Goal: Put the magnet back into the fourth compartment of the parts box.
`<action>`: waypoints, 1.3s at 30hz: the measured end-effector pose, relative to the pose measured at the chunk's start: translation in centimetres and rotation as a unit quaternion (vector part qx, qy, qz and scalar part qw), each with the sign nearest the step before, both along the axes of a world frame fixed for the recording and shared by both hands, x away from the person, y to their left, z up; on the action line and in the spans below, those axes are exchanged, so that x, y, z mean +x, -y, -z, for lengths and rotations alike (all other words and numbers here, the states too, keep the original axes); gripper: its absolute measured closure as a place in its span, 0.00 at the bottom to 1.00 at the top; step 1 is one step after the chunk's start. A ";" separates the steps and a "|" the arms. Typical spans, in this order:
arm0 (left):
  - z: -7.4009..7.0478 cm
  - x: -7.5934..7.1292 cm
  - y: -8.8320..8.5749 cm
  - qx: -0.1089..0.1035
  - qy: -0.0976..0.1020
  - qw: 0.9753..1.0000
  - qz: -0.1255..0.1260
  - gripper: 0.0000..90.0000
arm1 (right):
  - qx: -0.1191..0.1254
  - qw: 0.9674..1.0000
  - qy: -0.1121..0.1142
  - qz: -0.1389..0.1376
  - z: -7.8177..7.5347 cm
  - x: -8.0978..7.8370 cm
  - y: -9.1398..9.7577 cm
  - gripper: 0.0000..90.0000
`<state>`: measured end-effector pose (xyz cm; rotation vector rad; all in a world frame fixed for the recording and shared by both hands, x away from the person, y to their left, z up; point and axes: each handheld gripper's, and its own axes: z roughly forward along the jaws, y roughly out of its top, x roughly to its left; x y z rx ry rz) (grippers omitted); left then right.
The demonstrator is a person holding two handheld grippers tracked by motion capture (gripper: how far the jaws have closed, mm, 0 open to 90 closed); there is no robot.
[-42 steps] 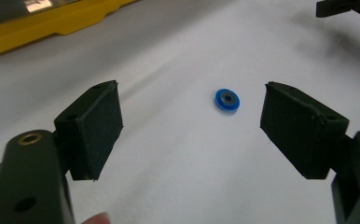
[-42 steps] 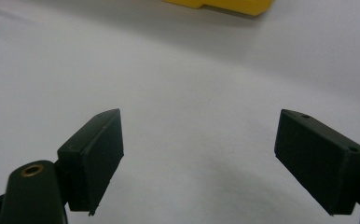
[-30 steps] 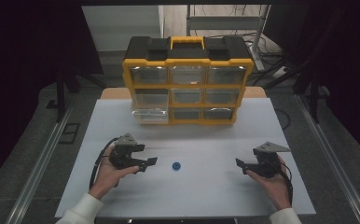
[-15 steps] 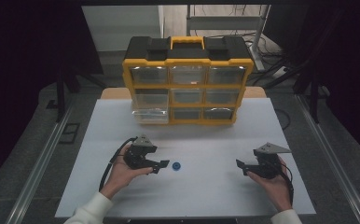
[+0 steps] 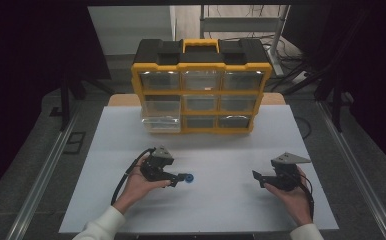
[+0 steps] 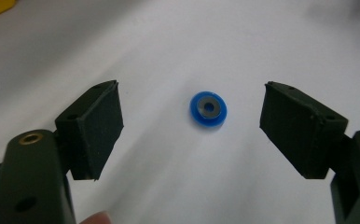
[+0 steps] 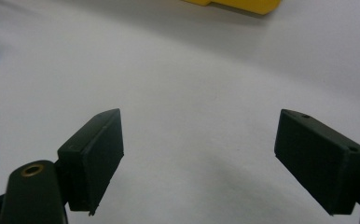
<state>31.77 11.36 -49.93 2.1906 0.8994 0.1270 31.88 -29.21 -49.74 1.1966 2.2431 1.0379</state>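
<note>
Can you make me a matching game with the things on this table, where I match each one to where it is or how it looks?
Things:
1. small blue ring
2. yellow and black drawer box
3. left gripper
4. right gripper

States:
A. open, over bare white table
B. at the table's far edge
C. lying flat on the table
D. open, jaws either side of the ring

Pairs: 1-C, 2-B, 3-D, 4-A

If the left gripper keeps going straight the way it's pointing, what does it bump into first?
Most likely the small blue ring. It lies flat on the white table right ahead of the left gripper, centred between its open jaws, apart from both. Exact depth is hard to judge.
</note>
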 end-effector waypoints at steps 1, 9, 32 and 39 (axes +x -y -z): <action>0.1 0.1 0.2 0.002 -0.001 1.000 0.001 0.23 | 0.000 1.000 0.000 0.000 0.0 0.0 0.0 0.18; 0.8 0.9 2.1 0.031 -0.020 0.999 0.019 0.23 | -0.003 1.000 -0.003 -0.002 0.1 -0.1 0.0 0.18; 1.9 1.4 5.3 0.129 -0.027 0.991 0.026 0.54 | -0.003 1.000 -0.003 -0.002 0.1 0.0 -0.1 0.18; 1.8 1.3 5.3 0.116 -0.039 0.992 0.021 0.68 | -0.004 1.000 -0.001 -0.002 0.0 0.0 0.0 0.18</action>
